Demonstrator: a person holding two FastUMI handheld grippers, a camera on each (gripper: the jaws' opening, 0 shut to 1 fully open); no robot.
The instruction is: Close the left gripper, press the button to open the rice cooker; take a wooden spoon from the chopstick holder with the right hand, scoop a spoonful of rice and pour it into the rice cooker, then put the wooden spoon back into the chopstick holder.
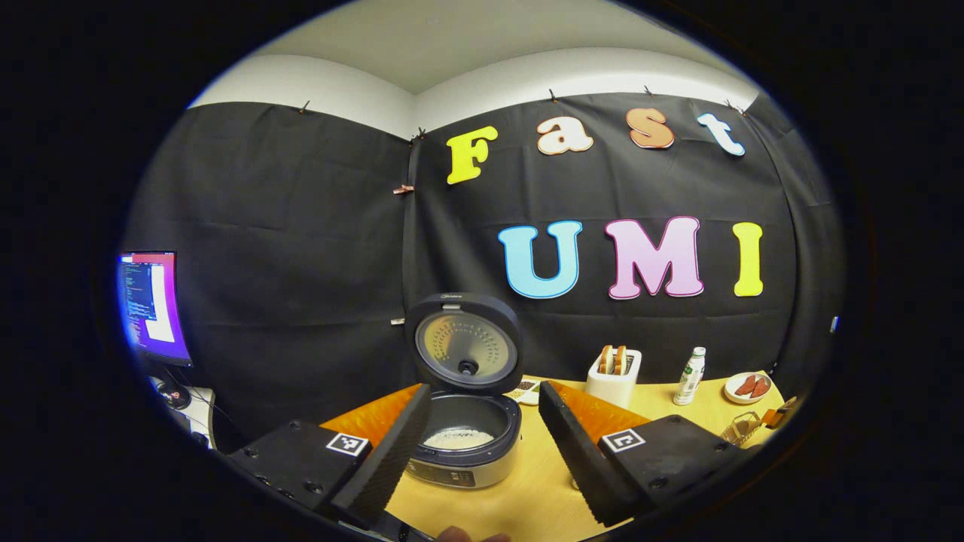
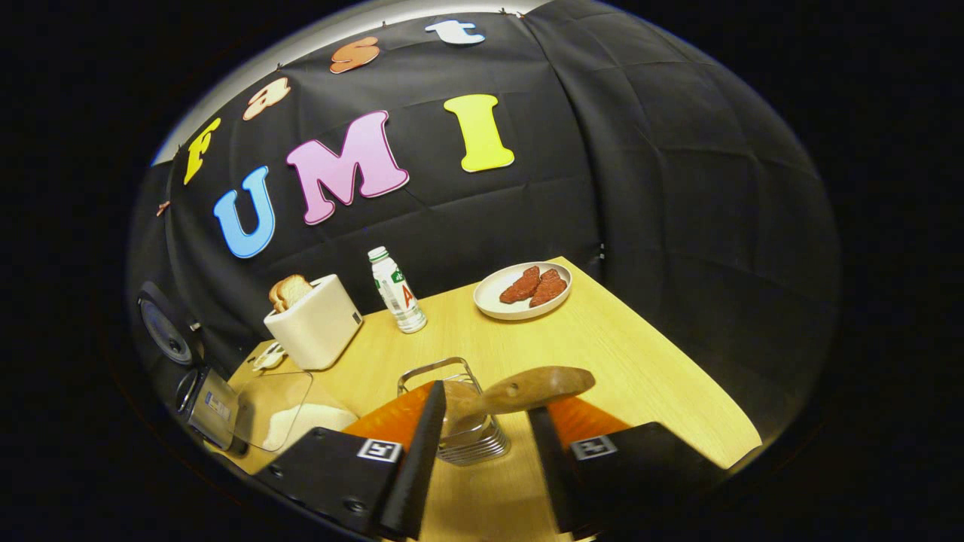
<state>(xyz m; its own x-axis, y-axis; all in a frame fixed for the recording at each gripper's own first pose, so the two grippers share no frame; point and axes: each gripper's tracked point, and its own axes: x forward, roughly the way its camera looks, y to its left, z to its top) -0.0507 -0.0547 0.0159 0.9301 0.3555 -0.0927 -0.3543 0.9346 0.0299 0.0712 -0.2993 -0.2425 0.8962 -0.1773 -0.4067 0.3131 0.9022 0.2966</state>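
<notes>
My right claw (image 2: pixel 478 444) stands apart around the spoon (image 2: pixel 527 389) resting in the holder (image 2: pixel 452 429), so I judge I should back out straight without snagging it, minding the clear box (image 2: pixel 275 410), toaster (image 2: pixel 312 320) and bottle (image 2: pixel 397 290) on the table (image 2: pixel 648 361), while my left claw (image 1: pixel 482 452) stands apart before the open cooker (image 1: pixel 465 406) holding rice (image 1: pixel 459 437).

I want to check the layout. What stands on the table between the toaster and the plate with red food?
In the right gripper view, a small white bottle stands upright between the toaster and the plate.
</notes>
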